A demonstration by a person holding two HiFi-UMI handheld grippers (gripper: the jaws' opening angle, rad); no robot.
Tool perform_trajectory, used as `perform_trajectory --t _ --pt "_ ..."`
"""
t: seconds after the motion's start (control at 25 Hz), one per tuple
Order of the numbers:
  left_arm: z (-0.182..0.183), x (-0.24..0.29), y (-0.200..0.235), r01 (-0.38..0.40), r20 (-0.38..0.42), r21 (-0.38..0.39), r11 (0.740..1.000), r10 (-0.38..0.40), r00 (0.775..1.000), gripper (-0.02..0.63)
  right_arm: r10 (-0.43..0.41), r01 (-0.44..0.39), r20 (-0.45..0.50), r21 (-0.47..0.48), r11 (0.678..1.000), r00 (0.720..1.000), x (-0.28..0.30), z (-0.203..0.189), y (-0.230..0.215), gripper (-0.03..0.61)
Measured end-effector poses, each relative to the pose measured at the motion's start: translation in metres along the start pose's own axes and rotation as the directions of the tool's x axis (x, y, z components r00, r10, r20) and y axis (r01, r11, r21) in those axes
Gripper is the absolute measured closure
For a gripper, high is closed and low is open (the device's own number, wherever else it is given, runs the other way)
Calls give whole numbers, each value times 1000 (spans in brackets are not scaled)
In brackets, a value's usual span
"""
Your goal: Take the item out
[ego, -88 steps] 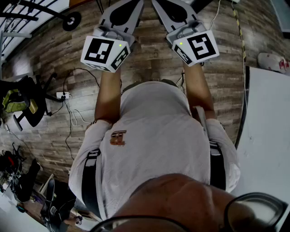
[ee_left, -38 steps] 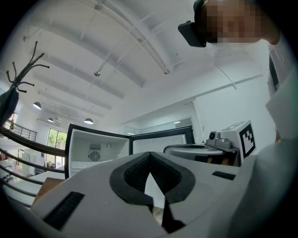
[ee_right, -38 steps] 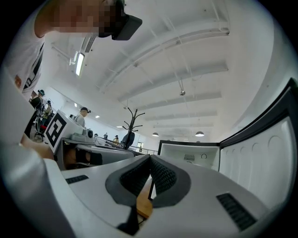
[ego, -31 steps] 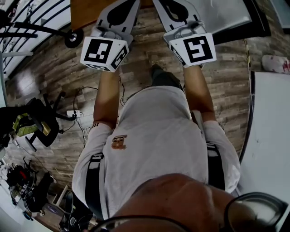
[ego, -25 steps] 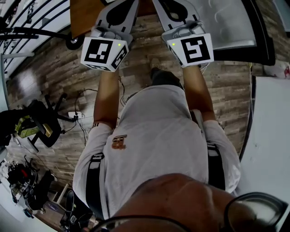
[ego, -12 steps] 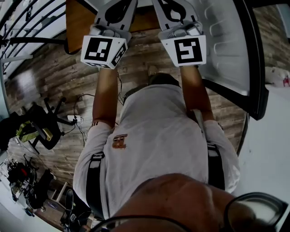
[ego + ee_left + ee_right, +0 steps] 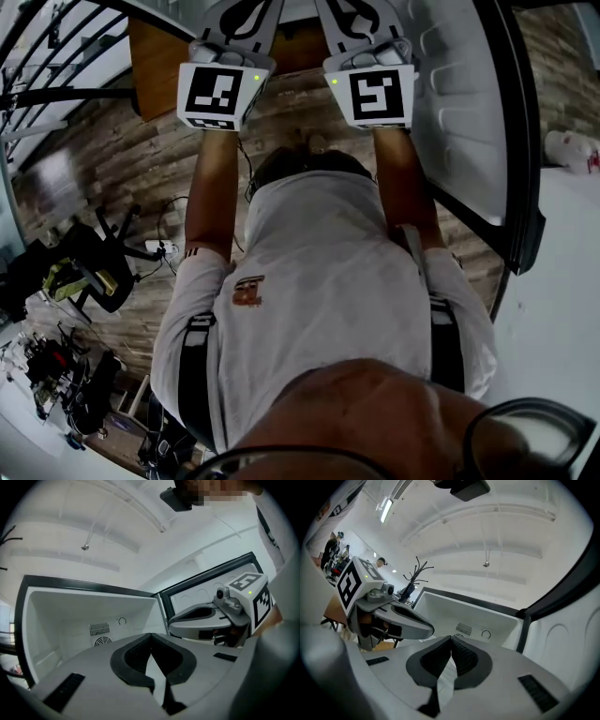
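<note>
We stand before an open fridge compartment [image 7: 70, 616] with both tools raised toward it, and by our reading the job has barely begun. The left tongs [image 7: 151, 638] are closed, the pads meeting at their tips with nothing between them. The right tongs [image 7: 450, 641] are likewise pressed together and empty. The two are held side by side, near each other but apart, their marker cubes [image 7: 222, 96] facing up at us above the wooden floor [image 7: 122, 169].

The door [image 7: 469, 112] stands swung wide at the right, its white moulded inner lining turned toward us, so we judge the opening step done. Far beyond the tips we see the white back wall, with a vent [image 7: 99, 630] and a round dial [image 7: 122, 621] just to its right. The stretch of wall that shows is bare.

The item appears in none of our views. If it is inside, it probably lies lower in the compartment, where the grey bodies of our tools block the sight. We cannot tell what it is or where it rests.

Nearly all of the task is therefore left, as we judge it. We have to find the item, spread one pair of tongs, reach in, close on it and carry it out past the door. While both pairs are shut, neither is ready to grasp, and the first need is a lower look into the compartment.
</note>
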State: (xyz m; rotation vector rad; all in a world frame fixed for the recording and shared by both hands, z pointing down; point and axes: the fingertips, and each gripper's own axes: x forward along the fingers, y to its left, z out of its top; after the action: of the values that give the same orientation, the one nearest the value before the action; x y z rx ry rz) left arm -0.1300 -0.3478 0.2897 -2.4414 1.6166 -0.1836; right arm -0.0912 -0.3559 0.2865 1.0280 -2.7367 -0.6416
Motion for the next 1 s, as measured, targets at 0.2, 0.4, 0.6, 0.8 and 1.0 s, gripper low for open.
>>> perform_trajectory --t 0.2,0.4,0.6,0.8,1.0 --pt "-6 14 10 55 -44 151 987 -49 998 595 -58 46 -78 -150 988 995 16 -4 -1 545" --pt "-15 34 22 95 -82 300 949 -73 994 595 -84 30 -156 -323 946 984 37 -16 0 545" --pt "-22 49 24 136 -136 444 886 -84 987 595 -115 -12 -247 -460 888 962 47 -32 1 543" --pt "-40 63 29 184 -205 564 805 -80 976 595 -144 -47 -306 -540 840 941 63 -47 0 543" --pt "-53 73 33 225 -259 628 745 -73 963 594 -148 -107 -372 -583 806 916 75 -61 1 541"
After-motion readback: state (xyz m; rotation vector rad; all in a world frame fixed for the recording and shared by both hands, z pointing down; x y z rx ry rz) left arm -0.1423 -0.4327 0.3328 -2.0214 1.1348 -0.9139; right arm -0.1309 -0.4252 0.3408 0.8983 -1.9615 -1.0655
